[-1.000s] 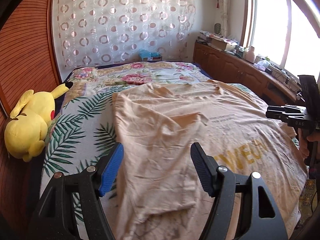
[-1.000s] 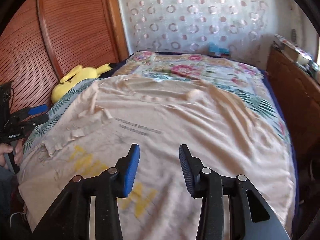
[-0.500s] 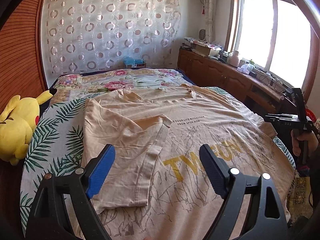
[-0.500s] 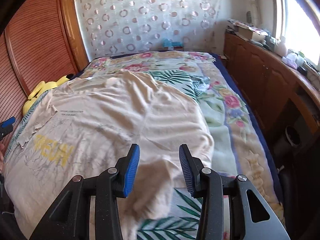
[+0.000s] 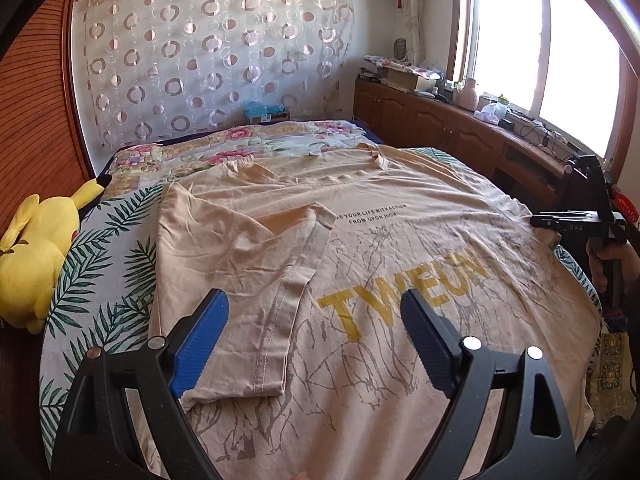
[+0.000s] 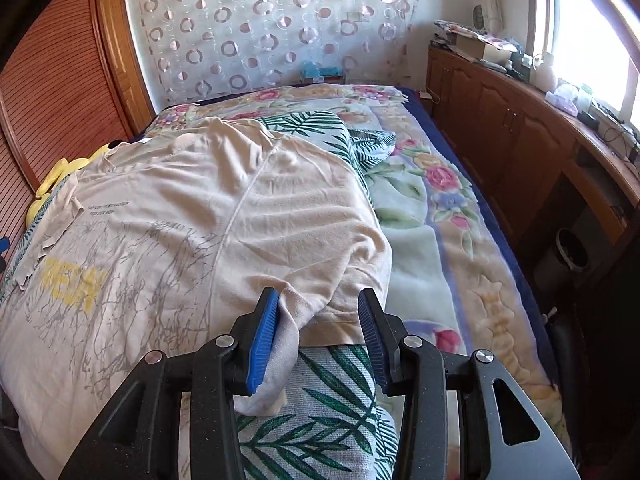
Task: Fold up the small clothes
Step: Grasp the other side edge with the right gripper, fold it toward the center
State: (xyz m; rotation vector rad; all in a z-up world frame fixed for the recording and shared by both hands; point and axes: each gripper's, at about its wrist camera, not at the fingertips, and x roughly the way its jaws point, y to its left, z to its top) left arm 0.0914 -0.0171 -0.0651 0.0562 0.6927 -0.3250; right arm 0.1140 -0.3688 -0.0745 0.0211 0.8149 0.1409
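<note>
With the T-shirt (image 5: 400,248) lying spread on the bed (image 6: 440,240), the left gripper (image 5: 312,344) is hanging released, so the right gripper (image 6: 318,336), fingers apart around the sleeve (image 6: 280,340), should be clamping it fully before folding inward.

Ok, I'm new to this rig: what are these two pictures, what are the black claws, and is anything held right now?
There is no robot arm. A person holds a two-finger gripper in each hand, and each gripper carries a wide-angle camera looking along its fingers. One picture comes from the left gripper, the other from the right gripper. A beige T-shirt lies print-up on the bed, with one sleeve folded inward. A yellow plush toy sits at the bed's edge. The left gripper is open above the shirt and holds nothing. The right gripper's jaws stand apart, with the other sleeve lying between them against one pad, not pinched.
</note>
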